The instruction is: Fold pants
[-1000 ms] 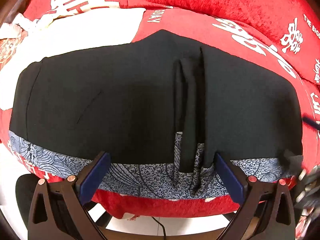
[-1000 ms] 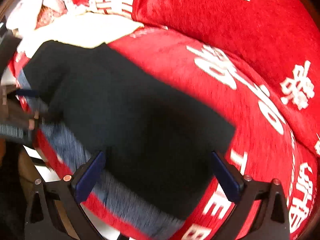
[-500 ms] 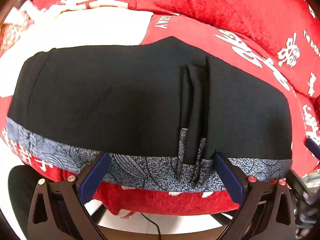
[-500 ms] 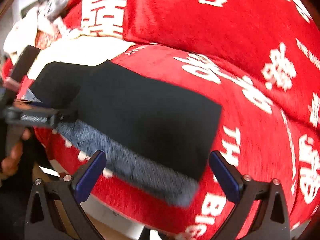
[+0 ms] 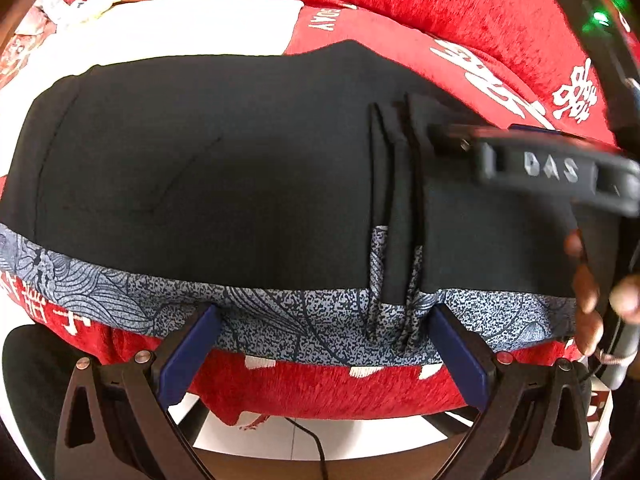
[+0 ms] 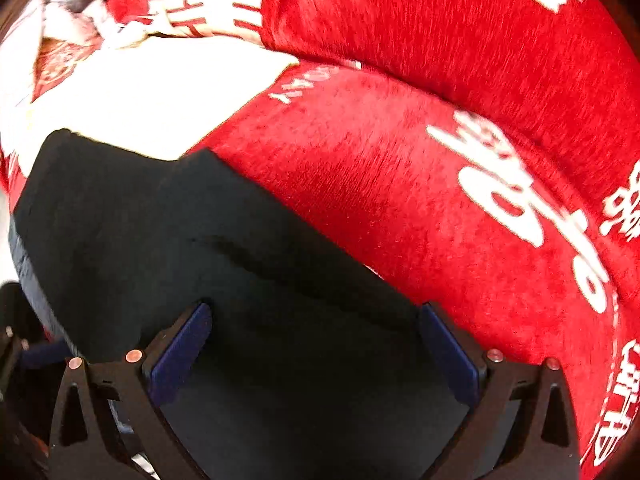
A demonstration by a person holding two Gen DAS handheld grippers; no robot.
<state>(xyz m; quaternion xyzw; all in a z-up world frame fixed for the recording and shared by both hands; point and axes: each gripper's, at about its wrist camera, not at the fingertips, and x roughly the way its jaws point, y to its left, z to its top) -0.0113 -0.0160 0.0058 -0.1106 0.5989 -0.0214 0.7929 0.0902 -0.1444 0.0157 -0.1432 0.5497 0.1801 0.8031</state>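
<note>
Pants, black fabric w/ blue-grey patterned waistband, lie flat on red plush cushion w/ white lettering, waistband at near edge; pleats bunched right of centre; left gripper jaws released, just short of waistband; right gripper jaws released over black fabric; hand holds it.
</note>
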